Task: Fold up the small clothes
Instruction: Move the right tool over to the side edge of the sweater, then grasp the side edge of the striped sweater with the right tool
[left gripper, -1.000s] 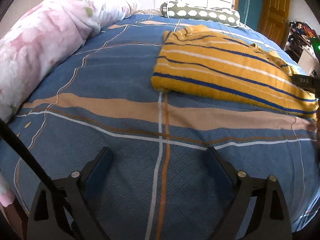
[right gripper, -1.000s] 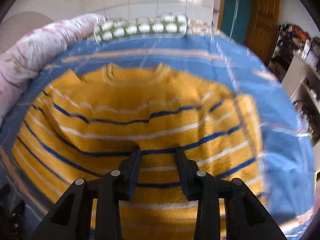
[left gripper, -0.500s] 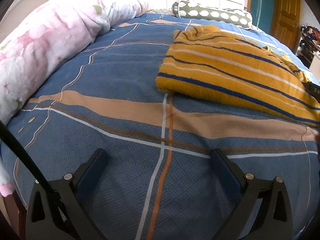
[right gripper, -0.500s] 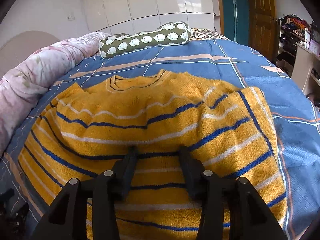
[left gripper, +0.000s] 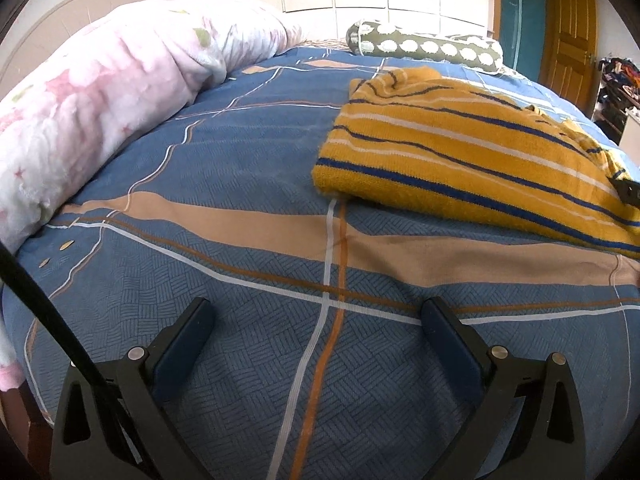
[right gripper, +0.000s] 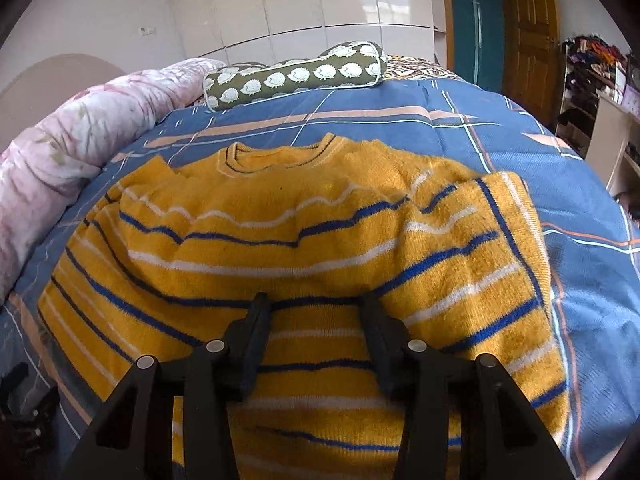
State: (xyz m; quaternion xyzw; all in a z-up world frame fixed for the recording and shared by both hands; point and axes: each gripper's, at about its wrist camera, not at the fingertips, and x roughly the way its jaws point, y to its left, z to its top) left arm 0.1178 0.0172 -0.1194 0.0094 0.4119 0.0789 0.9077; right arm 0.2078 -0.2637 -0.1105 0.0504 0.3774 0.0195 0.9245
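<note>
A yellow sweater with blue and white stripes lies on the blue bed, collar at the far end, its right sleeve folded over the body. In the left wrist view the sweater lies at the upper right, its left edge folded. My right gripper hovers over the sweater's lower middle with its jaws partly apart and nothing between them. My left gripper is wide open and empty above bare bedsheet, in front and to the left of the sweater.
A pink floral quilt is rolled along the left side of the bed. A green bolster pillow lies at the head. A wooden door and cluttered shelves stand at the right.
Both grippers have pulled back and tilted up, showing more of the room. The right jaws have opened slightly. The sweater has not moved.
</note>
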